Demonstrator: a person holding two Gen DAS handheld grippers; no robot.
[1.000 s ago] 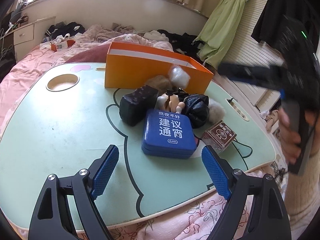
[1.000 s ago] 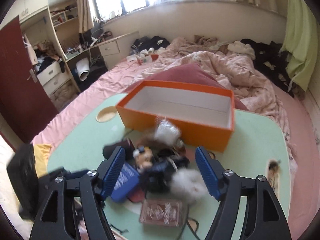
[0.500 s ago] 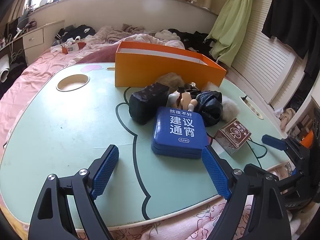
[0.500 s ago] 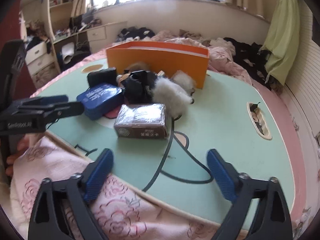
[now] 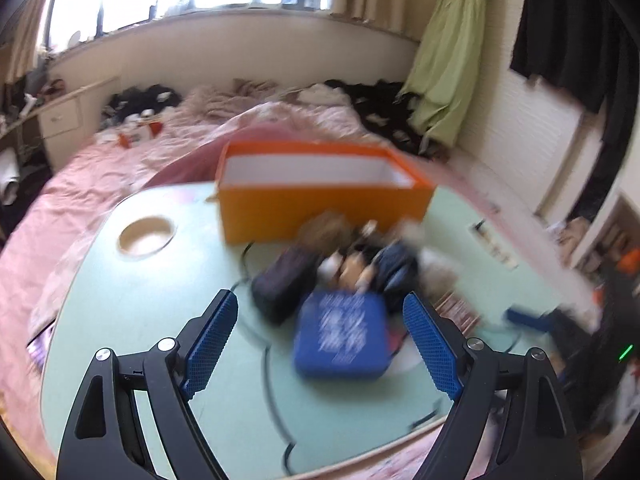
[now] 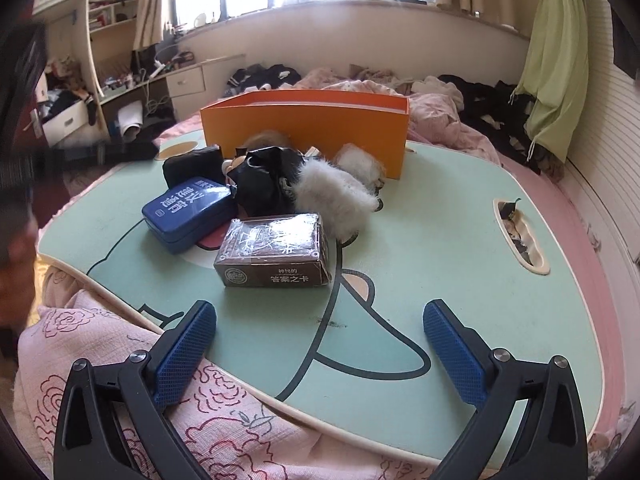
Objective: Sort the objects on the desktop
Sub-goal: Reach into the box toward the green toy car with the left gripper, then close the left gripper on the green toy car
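The right gripper (image 6: 318,350) is wide open and holds nothing; its jaws have just been opening. The brown card box (image 6: 276,250) lies on the green table (image 6: 460,248) just ahead, a bit left, long side across. The left gripper (image 5: 320,340), open and empty too, is farther from the brown card box, above the blue tin (image 5: 342,336).

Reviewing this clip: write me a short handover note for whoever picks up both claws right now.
Left claw: open, empty, above the blue tin.
Right claw: jaws have just been opening, now wide, empty, over the table's near edge.
Items: tin, brown card box, black pouch, black bag and white fluffy piece piled before the orange box.
Done: the box's visible interior is empty.
Left: move everything in.
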